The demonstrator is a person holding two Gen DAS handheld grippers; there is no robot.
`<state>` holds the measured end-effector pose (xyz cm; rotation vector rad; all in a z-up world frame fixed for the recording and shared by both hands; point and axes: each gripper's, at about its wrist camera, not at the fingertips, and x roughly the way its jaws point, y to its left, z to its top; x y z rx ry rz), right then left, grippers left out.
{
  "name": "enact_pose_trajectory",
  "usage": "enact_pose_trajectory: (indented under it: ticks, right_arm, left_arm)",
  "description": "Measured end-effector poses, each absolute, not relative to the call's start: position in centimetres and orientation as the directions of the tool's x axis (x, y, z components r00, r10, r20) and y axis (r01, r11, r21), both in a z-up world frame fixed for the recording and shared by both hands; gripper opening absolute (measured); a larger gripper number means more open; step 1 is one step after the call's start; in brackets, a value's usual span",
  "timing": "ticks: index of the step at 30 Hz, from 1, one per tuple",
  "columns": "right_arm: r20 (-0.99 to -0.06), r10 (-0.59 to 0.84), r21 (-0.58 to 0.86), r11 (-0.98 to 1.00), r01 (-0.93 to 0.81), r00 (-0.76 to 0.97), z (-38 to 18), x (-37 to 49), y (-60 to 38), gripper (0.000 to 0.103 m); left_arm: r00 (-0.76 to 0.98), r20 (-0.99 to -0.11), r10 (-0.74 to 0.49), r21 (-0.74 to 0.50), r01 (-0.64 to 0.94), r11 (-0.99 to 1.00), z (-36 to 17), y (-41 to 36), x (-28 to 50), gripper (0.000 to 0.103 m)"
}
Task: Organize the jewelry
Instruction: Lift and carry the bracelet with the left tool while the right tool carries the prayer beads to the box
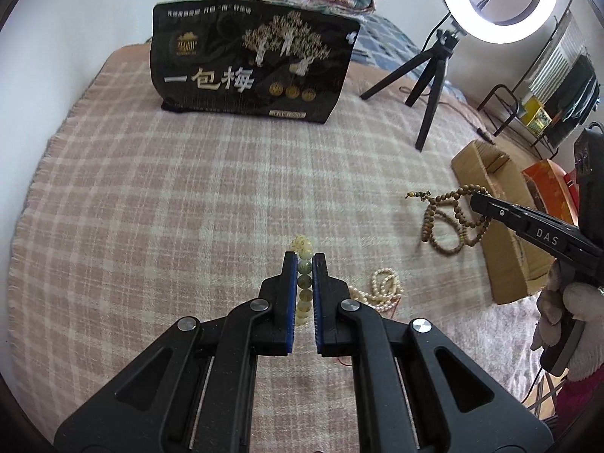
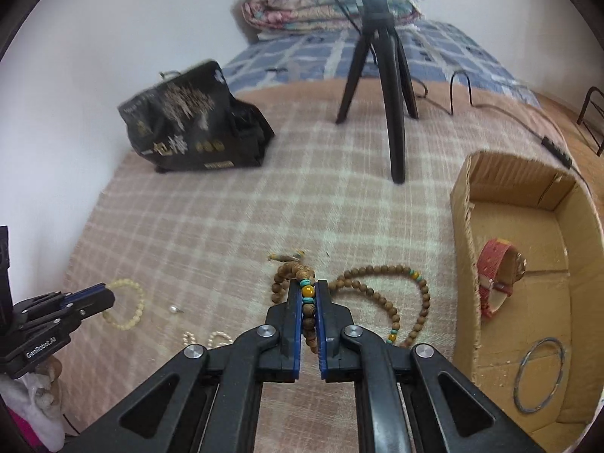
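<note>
On the checked bed blanket (image 2: 226, 226), the left gripper (image 1: 305, 260) is clamped on the pale bracelet (image 1: 304, 275) and the right gripper (image 2: 308, 288) on the wooden necklace (image 2: 377, 302), so carry both slowly rightward into the cardboard box (image 2: 464, 234) without snagging the dangling loops.

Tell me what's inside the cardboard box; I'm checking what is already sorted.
Inside the cardboard box lie a red-strapped watch and a thin metal bangle. The near corner is cut off by the frame edge.

Woven blanket (image 1: 188, 188); wooden beads (image 2: 377, 294); cardboard box (image 2: 528, 226).
</note>
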<state>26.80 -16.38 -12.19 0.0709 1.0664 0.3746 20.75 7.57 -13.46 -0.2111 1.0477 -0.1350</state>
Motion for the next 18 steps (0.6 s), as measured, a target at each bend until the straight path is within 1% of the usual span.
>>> enact_pose_trajectory:
  ticks: [3,8,13,18]
  right_arm:
    - [-0.824,0.328,0.210,0.934,-0.289,0.463,-10.4,25.8,-16.3,0.004]
    - [-0.790,0.345,0.205,0.928,-0.312,0.507,-7.6,24.2,-16.5,0.004]
    - [-0.749,0.369,0.214,0.921,-0.326,0.551,-4.4,22.4,-17.3,0.004]
    - [-0.722,0.363,0.178,0.920,-0.349,0.589,-0.8,20.4,-17.9,0.004]
  left_arm:
    - [0.519,-0.824,-0.228,-0.251,0.027,0.968,-12.0,7.4,20.3,0.005]
    - [0.559,-0.792,-0.246,-0.248,0.073,0.966,-9.6,6.2,19.2,0.005]
    - [0.581,-0.762,-0.284,-0.275,0.107,0.956,-7.4,4.8,18.4,0.005]
    - [0.601,-0.735,-0.315,-0.295,0.135,0.946,-5.2,3.4,17.0,0.005]
